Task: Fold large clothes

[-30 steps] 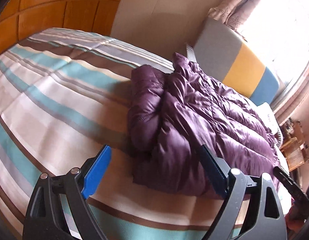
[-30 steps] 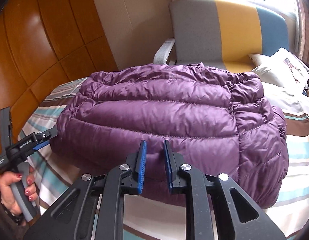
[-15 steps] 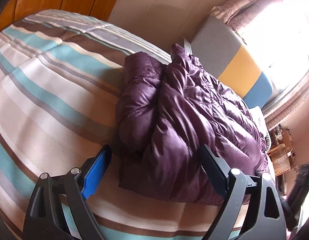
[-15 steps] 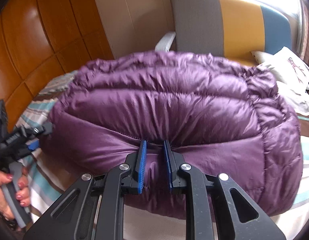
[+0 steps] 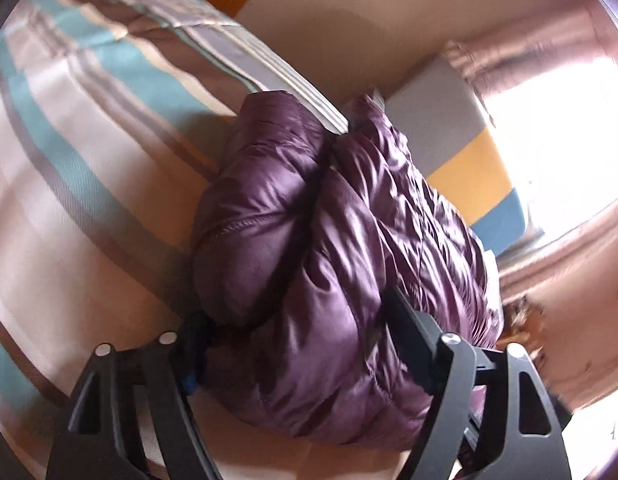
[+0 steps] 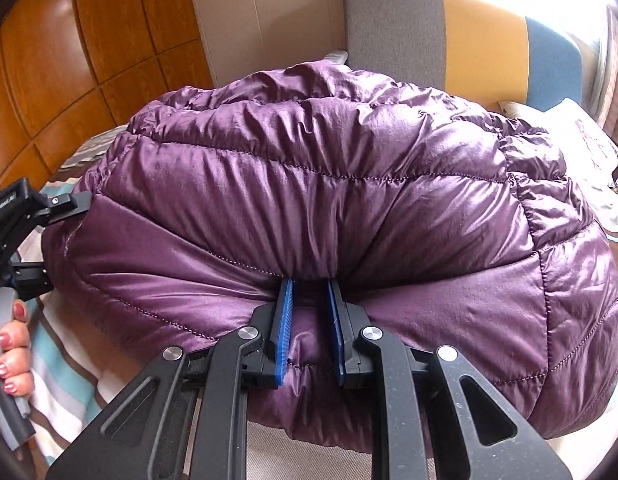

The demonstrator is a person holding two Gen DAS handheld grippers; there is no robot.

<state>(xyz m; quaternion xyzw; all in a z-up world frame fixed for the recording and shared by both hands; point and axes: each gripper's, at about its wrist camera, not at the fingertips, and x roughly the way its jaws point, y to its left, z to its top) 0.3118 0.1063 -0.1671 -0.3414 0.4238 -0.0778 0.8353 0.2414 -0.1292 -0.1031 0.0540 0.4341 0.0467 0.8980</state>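
A puffy purple jacket [image 6: 349, 208] lies bundled on a striped bed [image 5: 69, 160]. My right gripper [image 6: 309, 320] is shut on a pinched fold at the jacket's near edge, with fabric bulging between its blue pads [image 6: 283, 320]. My left gripper [image 5: 299, 332] straddles the jacket's [image 5: 329, 240] end. Its jaws are closing, and both fingers press into the padding. The left pad [image 5: 191, 360] is half buried in fabric. In the right wrist view the left gripper [image 6: 49, 240] sits at the jacket's left end, held by a hand [image 6: 11, 344].
A grey, yellow and blue chair [image 6: 449, 36] stands behind the bed near a bright window. Wooden wall panels [image 6: 61, 60] rise at the left. A white pillow [image 6: 585, 136] lies at the right. Striped sheet [image 5: 89, 200] stretches left of the jacket.
My left gripper has rolled, moved in over the jacket's end and narrowed its jaws onto it. My right gripper has sunk lower, still pinching the same fold.
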